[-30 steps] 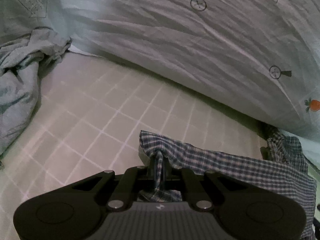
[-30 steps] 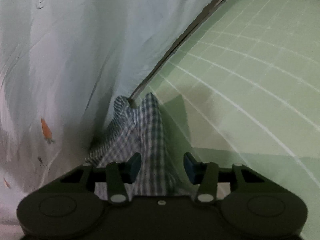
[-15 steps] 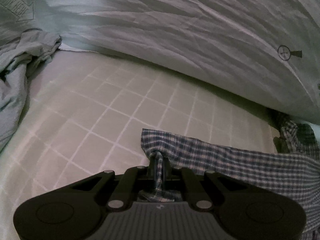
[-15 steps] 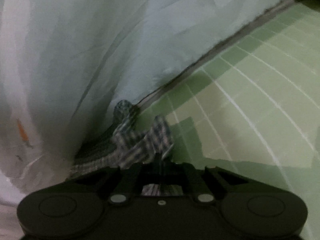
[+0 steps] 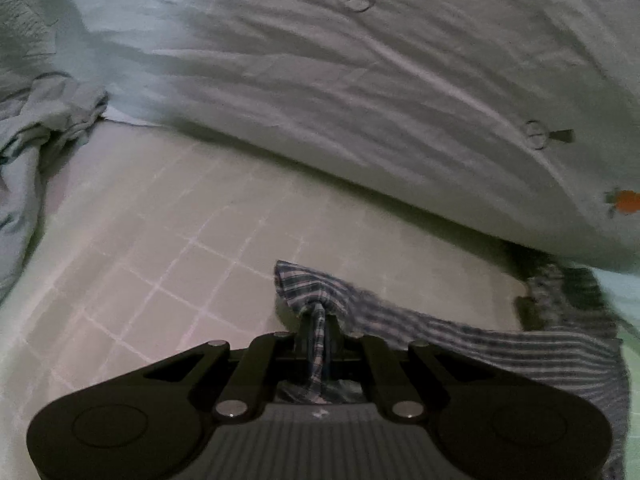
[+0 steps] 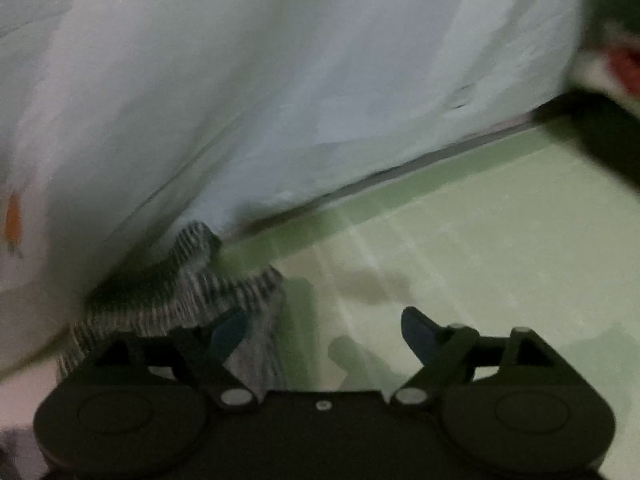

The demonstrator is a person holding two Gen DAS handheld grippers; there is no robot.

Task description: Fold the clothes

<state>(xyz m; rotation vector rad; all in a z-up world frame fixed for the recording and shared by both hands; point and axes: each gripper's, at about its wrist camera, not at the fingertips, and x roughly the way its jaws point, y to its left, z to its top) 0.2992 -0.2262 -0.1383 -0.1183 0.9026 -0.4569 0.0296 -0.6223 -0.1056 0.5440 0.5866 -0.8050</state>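
A blue-and-white checked garment (image 5: 460, 336) lies on the pale green gridded sheet (image 5: 168, 256), stretching from centre to the right edge. My left gripper (image 5: 318, 328) is shut on a bunched corner of it, with cloth pinched between the fingers. In the right wrist view, which is blurred, the same checked garment (image 6: 172, 288) lies crumpled at lower left against the duvet. My right gripper (image 6: 324, 330) has its jaws opening wide; the cloth sits by the left finger (image 6: 228, 332) but is not pinched, and bare sheet shows between the fingers.
A large pale blue duvet (image 5: 380, 92) with small prints is heaped across the back of the bed, also filling the upper left as duvet (image 6: 240, 100). A crumpled grey-blue garment (image 5: 32, 152) lies at the left. A dark and red object (image 6: 616, 64) is blurred at upper right.
My right gripper shut on the checked cloth half a second ago and has now let go, opened wide and rolled and risen. The left gripper keeps its grip, barely moved.
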